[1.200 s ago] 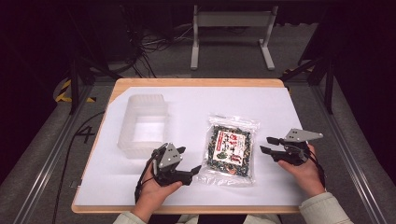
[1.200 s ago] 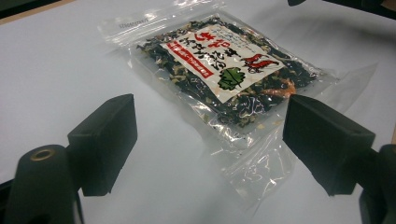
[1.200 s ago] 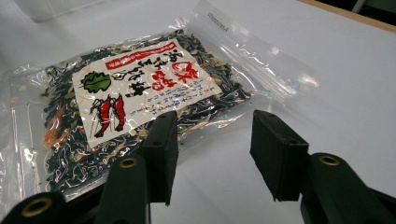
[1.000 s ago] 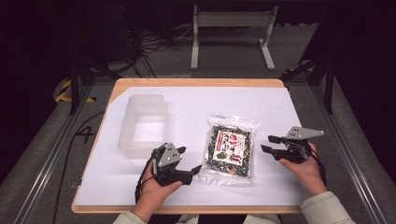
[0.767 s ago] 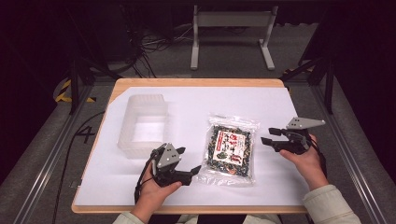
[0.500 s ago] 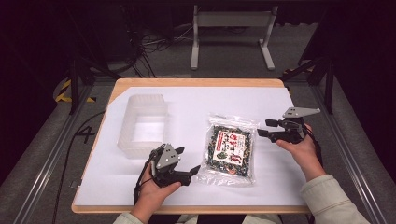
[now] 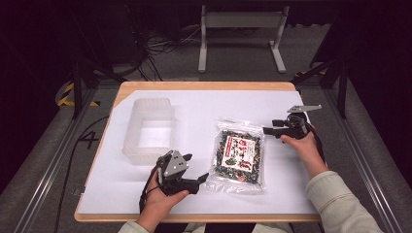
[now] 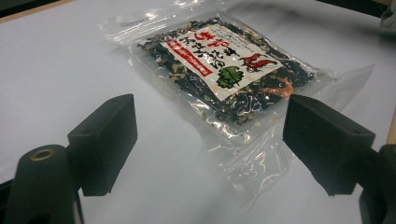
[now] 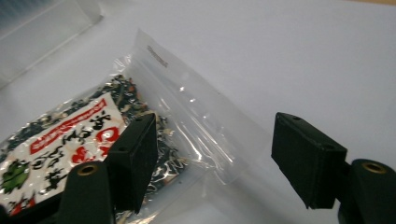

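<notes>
A clear bag of dark dried food with a red and white label [image 7: 239,155] lies flat on the white table sheet [image 7: 204,109]. My left gripper [image 7: 198,169] rests just off the bag's near left corner, jaws open and pointing at the bag [image 8: 224,60], nothing between them [image 8: 210,140]. My right gripper [image 7: 271,127] is at the bag's far right corner. Its jaws have just been opening and now stand wide [image 9: 219,158] over the bag's clear top strip [image 9: 196,116], and the pads do not press on it.
An empty clear plastic tub [image 7: 148,128] stands left of the bag, and it appears again at the top left of the right gripper view [image 9: 42,32]. The wooden table edge [image 7: 204,86] frames the sheet. A metal stand [image 7: 240,29] and cables lie on the floor beyond.
My right hand has moved away from the table's right edge, forward and left to the bag's far right corner, with its jaws wider. The left hand and the bag have stayed put.
</notes>
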Tool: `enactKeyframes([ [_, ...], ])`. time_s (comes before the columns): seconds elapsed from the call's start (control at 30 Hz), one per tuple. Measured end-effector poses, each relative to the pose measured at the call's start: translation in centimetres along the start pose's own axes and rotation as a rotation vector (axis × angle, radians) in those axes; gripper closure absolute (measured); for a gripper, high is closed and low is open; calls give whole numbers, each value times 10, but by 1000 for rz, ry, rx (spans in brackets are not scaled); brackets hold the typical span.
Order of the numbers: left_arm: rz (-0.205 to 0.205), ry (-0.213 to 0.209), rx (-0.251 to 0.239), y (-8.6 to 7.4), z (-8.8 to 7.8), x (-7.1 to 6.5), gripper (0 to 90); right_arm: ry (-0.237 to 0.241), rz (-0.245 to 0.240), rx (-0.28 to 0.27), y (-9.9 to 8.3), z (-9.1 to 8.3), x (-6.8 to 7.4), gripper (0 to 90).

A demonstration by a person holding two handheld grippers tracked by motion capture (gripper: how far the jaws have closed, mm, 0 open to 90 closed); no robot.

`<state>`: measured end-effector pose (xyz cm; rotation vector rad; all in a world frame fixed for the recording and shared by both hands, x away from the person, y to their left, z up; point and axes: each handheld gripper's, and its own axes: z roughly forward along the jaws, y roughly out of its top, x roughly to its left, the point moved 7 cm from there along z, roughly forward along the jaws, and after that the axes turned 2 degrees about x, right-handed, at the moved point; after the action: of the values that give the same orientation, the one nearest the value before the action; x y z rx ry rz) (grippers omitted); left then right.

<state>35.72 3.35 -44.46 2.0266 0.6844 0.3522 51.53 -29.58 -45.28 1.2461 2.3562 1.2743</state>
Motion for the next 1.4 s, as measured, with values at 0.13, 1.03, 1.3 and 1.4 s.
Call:
enactKeyframes([
  [0.13,6,0,3,0,1,0,188,-9,28,15,-4,7,-8,304],
  [1.03,23,-3,10,0,2,-5,191,87,18,97,-15,28,-1,684],
  [1.3,29,-3,8,1,2,-6,195,18,-44,104,-12,21,4,882],
  [1.4,27,-3,4,1,1,-5,197,-17,-90,99,-8,18,8,889],
])
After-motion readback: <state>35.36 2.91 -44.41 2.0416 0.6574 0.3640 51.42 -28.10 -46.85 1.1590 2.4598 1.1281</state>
